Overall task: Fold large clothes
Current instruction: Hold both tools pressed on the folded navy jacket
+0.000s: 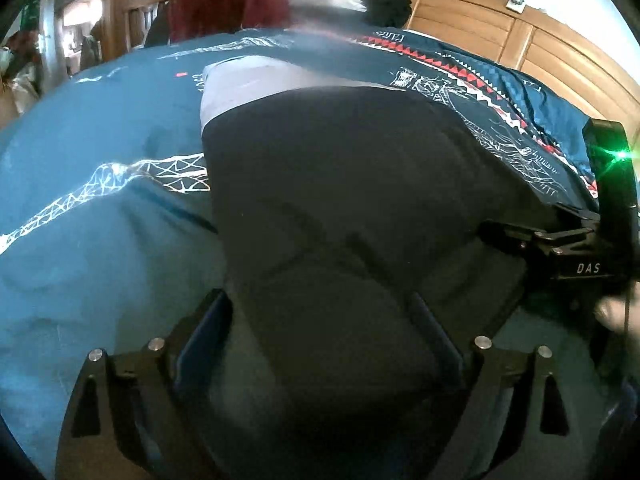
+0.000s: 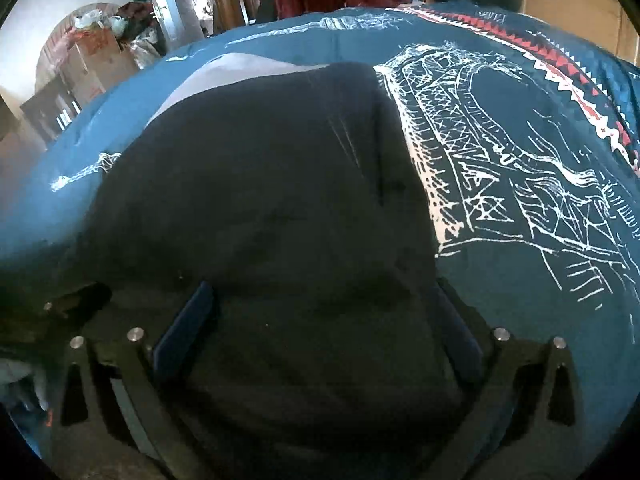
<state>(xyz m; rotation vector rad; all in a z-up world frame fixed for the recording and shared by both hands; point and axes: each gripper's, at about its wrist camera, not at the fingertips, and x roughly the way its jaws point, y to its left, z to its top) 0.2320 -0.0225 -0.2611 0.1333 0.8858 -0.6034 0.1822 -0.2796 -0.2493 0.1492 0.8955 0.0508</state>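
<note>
A large black garment (image 1: 340,184) lies folded on the teal bed cover (image 1: 100,152), with a pale grey part (image 1: 256,80) showing at its far end. My left gripper (image 1: 322,320) hangs over the garment's near end with its jaws wide apart and the black cloth under and between them, not pinched. At the right edge of the left wrist view, the right gripper (image 1: 560,240) sits beside the garment. In the right wrist view the black garment (image 2: 260,184) fills the middle. My right gripper (image 2: 324,320) is open above its near edge, and the left gripper (image 2: 68,304) is at lower left.
The bed cover (image 2: 520,160) has white line prints and a red zigzag band. A red garment (image 1: 228,0) hangs on a wooden chair at the back, next to a dark clothes pile (image 1: 388,4). A wooden headboard (image 1: 520,40) runs along the right. Cardboard boxes (image 2: 100,56) stand beyond the bed.
</note>
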